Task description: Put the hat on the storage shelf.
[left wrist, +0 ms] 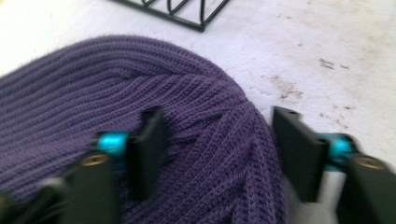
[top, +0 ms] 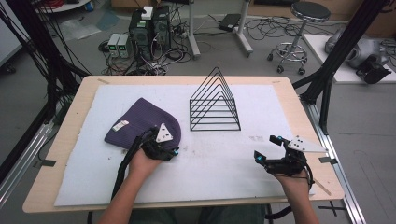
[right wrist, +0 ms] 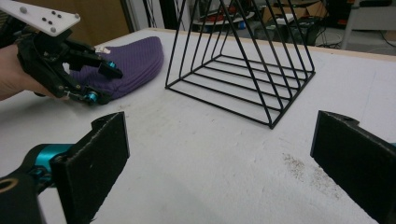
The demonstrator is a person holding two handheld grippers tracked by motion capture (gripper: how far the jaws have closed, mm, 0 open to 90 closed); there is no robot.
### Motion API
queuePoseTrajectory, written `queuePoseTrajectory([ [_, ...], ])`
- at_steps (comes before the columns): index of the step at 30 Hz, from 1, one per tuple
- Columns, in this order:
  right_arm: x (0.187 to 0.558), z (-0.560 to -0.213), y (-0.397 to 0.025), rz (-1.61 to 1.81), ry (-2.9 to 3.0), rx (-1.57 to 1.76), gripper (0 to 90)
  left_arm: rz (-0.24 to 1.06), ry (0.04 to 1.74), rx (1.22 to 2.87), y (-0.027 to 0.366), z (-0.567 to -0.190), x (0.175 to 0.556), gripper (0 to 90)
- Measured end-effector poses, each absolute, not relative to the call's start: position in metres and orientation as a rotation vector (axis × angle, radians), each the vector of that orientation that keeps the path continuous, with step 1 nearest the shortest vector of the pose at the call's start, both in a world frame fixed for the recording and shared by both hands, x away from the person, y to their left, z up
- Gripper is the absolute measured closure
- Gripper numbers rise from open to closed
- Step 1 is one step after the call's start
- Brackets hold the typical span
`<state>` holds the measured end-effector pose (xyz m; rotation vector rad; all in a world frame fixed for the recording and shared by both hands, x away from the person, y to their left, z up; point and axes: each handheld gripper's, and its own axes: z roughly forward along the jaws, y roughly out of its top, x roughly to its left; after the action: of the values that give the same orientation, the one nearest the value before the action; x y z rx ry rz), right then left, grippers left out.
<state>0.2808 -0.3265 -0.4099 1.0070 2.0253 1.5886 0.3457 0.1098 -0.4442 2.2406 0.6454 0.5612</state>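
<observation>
The left hand-held gripper (left wrist: pixel 219 154) straddles the purple hat's (top: pixel 140 122) near edge, jaws wide and nothing pinched yet, while the right hand-held gripper (top: pixel 267 150) waits empty, jaws apart, near the wire rack (top: pixel 215 103).

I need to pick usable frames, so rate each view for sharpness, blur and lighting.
High view: evenly lit, soft shadows, fairly sharp on the hat and rack. Left gripper view: the left gripper is smeared by motion blur at its open jaws, though the hat's knit reads well. Right gripper view: rack crisp, right gripper close and a little soft.
</observation>
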Motion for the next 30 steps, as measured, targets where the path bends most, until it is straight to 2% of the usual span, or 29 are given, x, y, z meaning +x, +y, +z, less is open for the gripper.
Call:
queuePoseTrajectory([
  [2, 0.281, -0.410, -0.327, 1.585, 2.022, 1.008, 3.6, 0.585, 0.645, 2.240, 0.112, -0.443, 0.346, 59.6],
  [5, 0.281, -0.410, -0.327, 1.583, 2.025, 1.007, 3.6, 0.568, 0.649, 2.224, 0.116, -0.443, 0.348, 71.2],
  [7, 0.281, -0.411, -0.327, 1.587, 2.028, 1.003, 3.6, 0.481, 0.696, 2.174, 0.123, -0.442, 0.352, 76.7],
  [10, 0.281, -0.412, -0.327, 1.586, 2.040, 1.013, 3.6, 0.402, 0.769, 2.085, 0.133, -0.434, 0.355, 78.8],
  [14, 0.282, -0.413, -0.325, 1.606, 2.059, 0.992, 3.6, 0.400, 0.678, 2.040, 0.146, -0.404, 0.349, 78.9],
  [23, 0.280, -0.410, -0.316, 1.575, 2.100, 0.914, 3.6, 0.395, 0.501, 1.946, 0.174, -0.301, 0.339, 78.8],
  [30, 0.278, -0.406, -0.313, 1.581, 2.101, 0.903, 3.6, 0.351, 0.399, 1.940, 0.168, -0.262, 0.340, 78.8],
])
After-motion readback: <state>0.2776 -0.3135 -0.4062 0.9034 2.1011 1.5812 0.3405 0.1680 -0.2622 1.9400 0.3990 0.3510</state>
